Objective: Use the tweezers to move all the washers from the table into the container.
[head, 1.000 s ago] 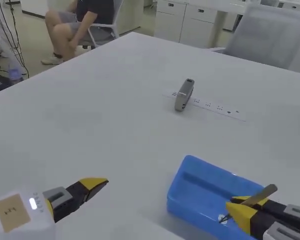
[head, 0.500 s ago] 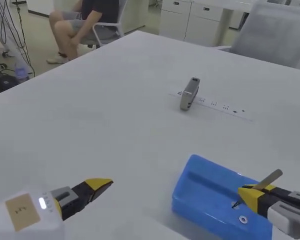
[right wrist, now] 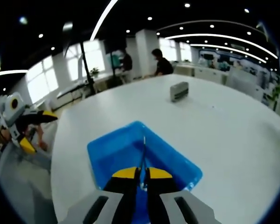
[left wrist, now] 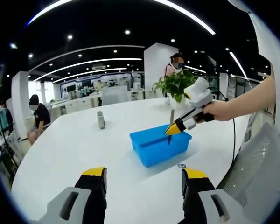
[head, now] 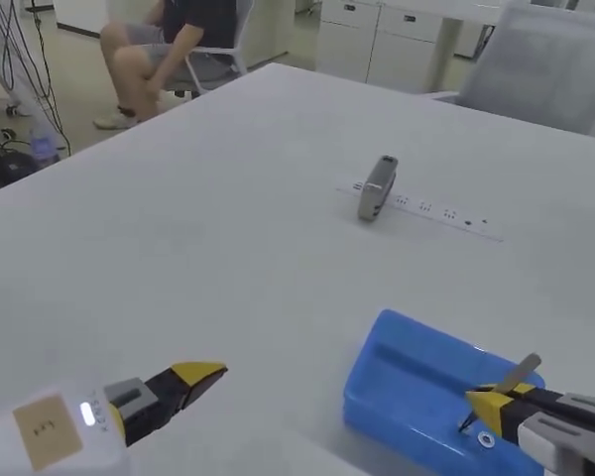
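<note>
1. Seated person point(head: 169, 40), far left, beyond the tabletop edge. The top of the head view cuts off the upper body; legs and chair show.
2. Left gripper point(head: 206, 374) point(left wrist: 144, 173), low left over the white tabletop point(head: 228, 228). Its own view shows the yellow-tipped fingers standing wide apart with nothing between them. The frame edge cuts off its body in the head view.
3. Grey oblong device point(head: 377, 186), mid tabletop, at the left end of a flat white power strip point(head: 436, 212). The markings are too small to read.
4. Blue rectangular plastic container point(head: 372, 402), low right. The frame and the right gripper point(head: 481, 402) point(right wrist: 142, 173) hide its near right end.
5. The right gripper's fingers are closed on thin metal tweezers point(head: 521, 375) point(right wrist: 143, 144), which point down inside the container's rim. The tips are too fine to tell whether they hold anything.
6. Small silver washer point(head: 487, 438), seen against the blue just below the tweezer tip. Whether it lies on the container floor cannot be told. In the left gripper view a washer point(left wrist: 180, 165) lies on the tabletop just beside the container wall. Whether it is the same one cannot be told.
</note>
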`<action>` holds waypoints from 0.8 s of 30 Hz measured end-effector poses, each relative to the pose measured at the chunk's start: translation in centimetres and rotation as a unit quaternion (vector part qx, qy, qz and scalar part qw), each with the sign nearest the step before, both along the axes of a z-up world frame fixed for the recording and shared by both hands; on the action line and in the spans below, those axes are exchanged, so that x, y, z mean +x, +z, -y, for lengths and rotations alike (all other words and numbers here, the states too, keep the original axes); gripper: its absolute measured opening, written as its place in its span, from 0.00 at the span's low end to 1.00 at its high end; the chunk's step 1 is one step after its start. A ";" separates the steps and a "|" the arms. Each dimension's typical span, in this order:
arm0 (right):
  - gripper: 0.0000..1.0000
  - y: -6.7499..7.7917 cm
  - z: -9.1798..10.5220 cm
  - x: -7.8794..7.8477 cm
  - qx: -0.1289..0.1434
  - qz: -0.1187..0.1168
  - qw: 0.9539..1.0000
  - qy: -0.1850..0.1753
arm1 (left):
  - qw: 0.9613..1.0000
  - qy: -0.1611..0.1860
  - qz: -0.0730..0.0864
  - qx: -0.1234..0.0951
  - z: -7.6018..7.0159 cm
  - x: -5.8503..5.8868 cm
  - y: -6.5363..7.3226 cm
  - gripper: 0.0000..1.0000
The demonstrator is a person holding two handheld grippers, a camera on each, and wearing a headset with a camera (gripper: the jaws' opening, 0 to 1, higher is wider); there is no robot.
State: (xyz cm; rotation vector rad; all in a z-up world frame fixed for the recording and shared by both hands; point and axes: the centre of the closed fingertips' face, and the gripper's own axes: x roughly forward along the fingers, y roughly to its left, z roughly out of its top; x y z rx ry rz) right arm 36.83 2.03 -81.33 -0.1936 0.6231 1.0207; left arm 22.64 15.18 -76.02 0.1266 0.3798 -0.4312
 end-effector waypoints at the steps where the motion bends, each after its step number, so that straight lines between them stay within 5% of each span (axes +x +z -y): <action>1: 0.04 0.0 0.0 0.0 -0.002 0.001 1.000 0.001 | 1.000 0.000 0.000 0.000 0.0 0.0 0.0 0.65; 8: 0.04 -0.2 0.0 0.0 -0.015 0.009 1.000 0.010 | 1.000 -0.002 0.000 0.000 0.1 0.0 0.0 0.65; 12: 0.04 -0.2 -0.1 -0.2 -0.019 0.013 1.000 0.018 | 1.000 -0.001 0.010 -0.019 0.2 0.1 0.5 0.67; 24: 0.03 1.8 -0.4 -1.2 -0.023 0.038 0.998 0.046 | 1.000 0.002 0.007 -0.010 0.0 0.1 0.3 0.66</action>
